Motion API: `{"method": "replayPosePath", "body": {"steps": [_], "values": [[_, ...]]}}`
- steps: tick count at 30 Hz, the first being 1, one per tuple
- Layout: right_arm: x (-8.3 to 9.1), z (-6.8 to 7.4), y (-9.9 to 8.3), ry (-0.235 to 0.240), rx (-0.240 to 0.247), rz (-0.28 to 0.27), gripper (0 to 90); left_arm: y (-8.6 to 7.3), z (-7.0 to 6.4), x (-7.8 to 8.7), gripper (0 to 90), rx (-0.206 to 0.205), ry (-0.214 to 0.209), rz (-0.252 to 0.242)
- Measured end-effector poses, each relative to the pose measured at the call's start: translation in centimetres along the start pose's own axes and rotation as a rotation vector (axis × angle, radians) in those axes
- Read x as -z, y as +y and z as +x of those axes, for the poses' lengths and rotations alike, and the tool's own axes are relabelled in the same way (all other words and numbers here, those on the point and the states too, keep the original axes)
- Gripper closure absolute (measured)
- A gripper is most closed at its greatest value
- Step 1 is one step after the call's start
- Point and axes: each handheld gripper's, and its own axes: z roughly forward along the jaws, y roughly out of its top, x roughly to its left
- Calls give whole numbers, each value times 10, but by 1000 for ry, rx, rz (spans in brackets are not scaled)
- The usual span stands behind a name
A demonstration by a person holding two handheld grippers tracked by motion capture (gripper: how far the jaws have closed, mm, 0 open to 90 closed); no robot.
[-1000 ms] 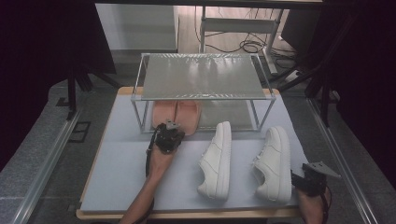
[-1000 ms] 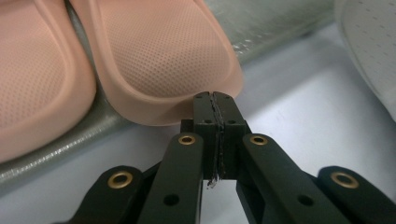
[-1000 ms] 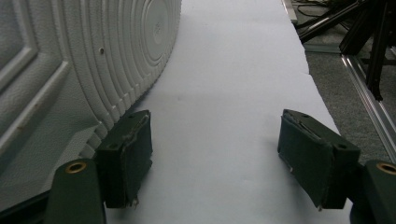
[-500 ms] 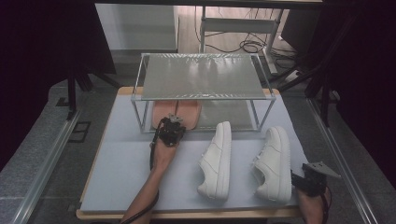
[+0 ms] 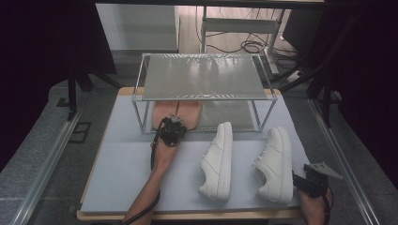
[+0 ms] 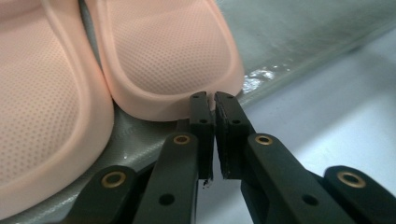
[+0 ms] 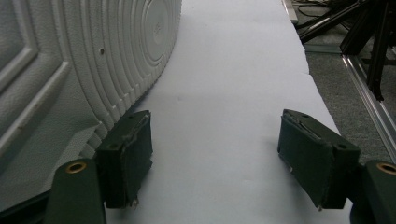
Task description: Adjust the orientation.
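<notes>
A dark-curtained bay surrounds a wooden table (image 5: 187, 216) topped with a pale blue-grey mat (image 5: 117, 168). At the far edge of the mat stands a metal-framed rack (image 5: 202, 77) with two mesh shelves.

The pair of pink slippers (image 5: 180, 111) lies on the rack's lower shelf (image 6: 299, 32), toward its left end. They sit side by side and touching, heels toward the near edge. The left gripper (image 5: 174, 118) has its jaws clenched together with nothing between them, and its tips (image 6: 214, 100) butt against the heel rim of the right-hand slipper (image 6: 168, 51), right at the shelf's lip. Against the picture from a second ago, this gripper has crept forward toward the rack. That reads as a closed-jaw nudge seating the slippers deeper on the shelf, so the stowing of this pair looks nearly finished.

Outward on the mat, two white sneakers wait. The left sneaker (image 5: 217, 159) lies at the middle and the right sneaker (image 5: 274, 164) nearer the right edge, both pointing toward the rack and apart from each other. They have not shifted, so they are probably next. The right gripper (image 5: 306, 177) rests at the near right corner with its jaws spread wide and empty (image 7: 217, 119), just beside the ribbed sole of the right sneaker (image 7: 70, 60), in the same place as a second ago.

Beyond the table there is grey carpet (image 5: 42, 140), with aluminium rails (image 5: 47, 157) along both sides and cables (image 5: 248, 46) coiled on the floor behind the rack.
</notes>
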Motion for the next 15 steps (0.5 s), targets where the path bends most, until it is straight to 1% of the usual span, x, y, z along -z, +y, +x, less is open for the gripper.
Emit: {"method": "replayPosePath", "body": {"steps": [1,4,5,7,8,9,12,13,14,15], "values": [[0,0,0,0,0,0,266,-1,0,3,838,2,-12,-8],[0,0,0,0,-1,0,267,-2,-1,6,797,-4,-21,-8],[0,0,0,0,0,0,267,-2,-2,8,797,-9,-28,-4],[0,0,0,1,-1,0,267,-3,-3,12,768,-21,-31,-3],[0,0,0,0,0,0,267,-3,-3,14,749,-29,-34,-3],[0,0,0,0,0,0,267,-4,-4,16,709,-32,-36,-3],[0,0,0,0,0,0,267,-5,-5,24,683,-42,-40,-7],[0,0,0,0,0,0,267,-6,-5,26,637,-45,-43,-7],[0,0,0,0,0,0,267,-6,-6,29,637,-45,-48,-10],[0,0,0,0,0,0,266,-7,-6,32,618,-49,-51,-9]]}}
